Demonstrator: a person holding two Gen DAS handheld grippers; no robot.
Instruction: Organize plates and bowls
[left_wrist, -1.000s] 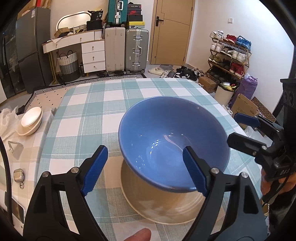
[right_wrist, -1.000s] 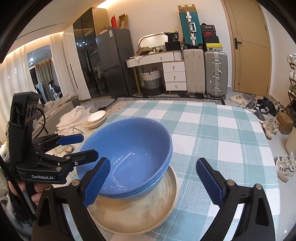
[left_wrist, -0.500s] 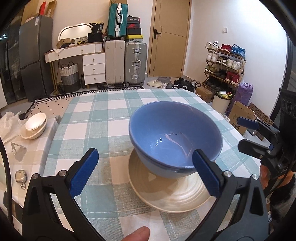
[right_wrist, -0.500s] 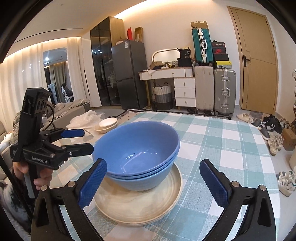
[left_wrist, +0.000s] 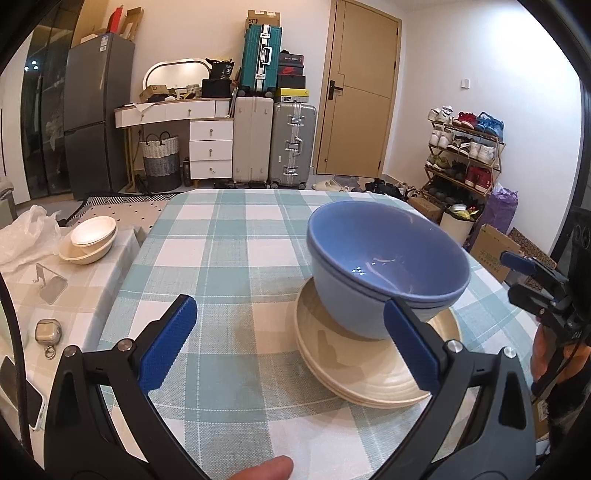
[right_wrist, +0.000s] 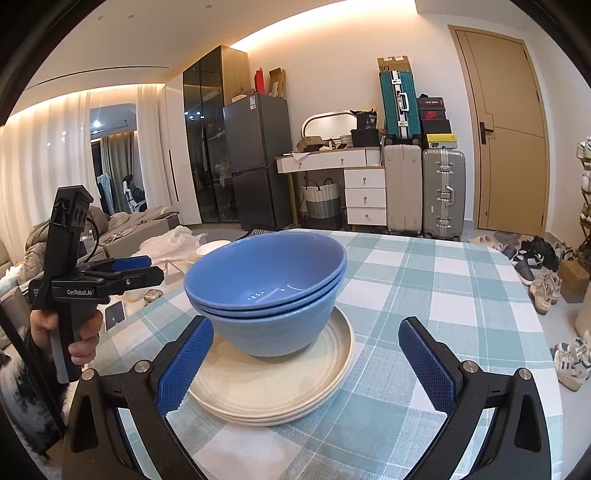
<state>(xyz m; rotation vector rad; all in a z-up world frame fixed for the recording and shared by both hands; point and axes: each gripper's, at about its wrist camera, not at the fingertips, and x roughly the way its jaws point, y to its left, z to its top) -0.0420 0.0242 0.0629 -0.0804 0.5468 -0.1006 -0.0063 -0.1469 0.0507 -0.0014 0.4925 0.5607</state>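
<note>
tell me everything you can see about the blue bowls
The blue bowls are nested in one upright stack; three rims show in the right wrist view. They look like glossy glazed ceramic, empty, with light glinting inside. The stack sits off-centre on the cream plates on the checked tablecloth. Neither gripper touches it.

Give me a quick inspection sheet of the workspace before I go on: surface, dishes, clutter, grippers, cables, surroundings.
Surface: table with checked cloth, flat.
Job's things: nested blue bowls stand on stacked cream plates; small white bowls sit apart on the side table.
Clutter: plastic bag, earbud case, phone on the side table.
Grippers: left gripper and right gripper open, holding nothing, both clear of the bowls.
Cables: black cable at the left gripper.
Surroundings: suitcases, fridge, shoe rack, door.
</note>
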